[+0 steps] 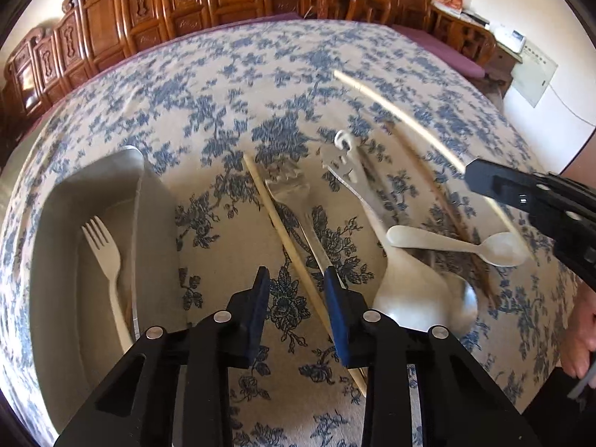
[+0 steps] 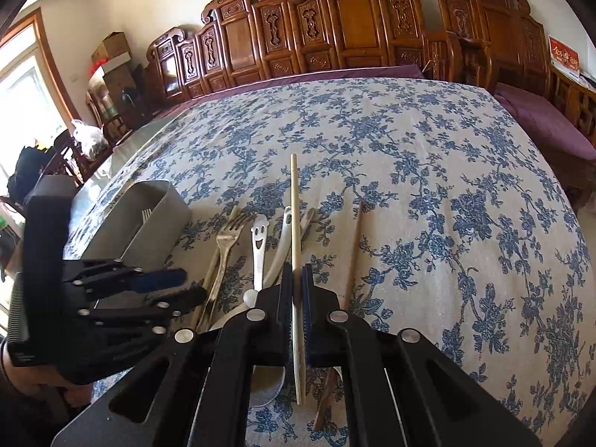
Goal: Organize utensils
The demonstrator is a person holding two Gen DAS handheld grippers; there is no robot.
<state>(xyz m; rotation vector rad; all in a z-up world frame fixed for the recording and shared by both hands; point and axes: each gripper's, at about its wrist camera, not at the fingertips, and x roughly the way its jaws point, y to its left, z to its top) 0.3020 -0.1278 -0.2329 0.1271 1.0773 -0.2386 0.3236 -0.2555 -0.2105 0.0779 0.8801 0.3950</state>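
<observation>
Black linkage of left gripper (image 1: 296, 290) fills lower frame of left wrist view, pointing steeply down over pale chopstick (image 1: 294, 257) and metal fork (image 1: 294, 201) on floral cloth (image 1: 223, 85) of worktop; blue pads partly apart, chopstick lying between them, not pressed as far as visible, so counted as unclenched. Likely lined up for next pick. Grey holder (image 1: 56, 216) sits just left, one pale fork (image 1: 106, 257) already inside, presumably the sorting destination. Remaining utensils bunched right of left gripper: smiley-handled metal spoon (image 1: 372, 201), white spoon (image 1: 458, 247) lying across it, dark wooden chopstick (image 2: 352, 260) beyond. Right gripper (image 2: 297, 287) clenched on second pale chopstick (image 2: 294, 223), held lengthwise between pads, tip projecting forward, apparently lifted off cloth; in left wrist view same stick blurred and raised toward upper right. Right gripper angled downward, level-rolled, over the pile. Hand (image 1: 581, 335) visible at right edge of left wrist view behind gripper body. Carved wooden furniture (image 2: 335, 29) along far wall. Sorting judged early: one piece stowed, most still loose on worktop.
</observation>
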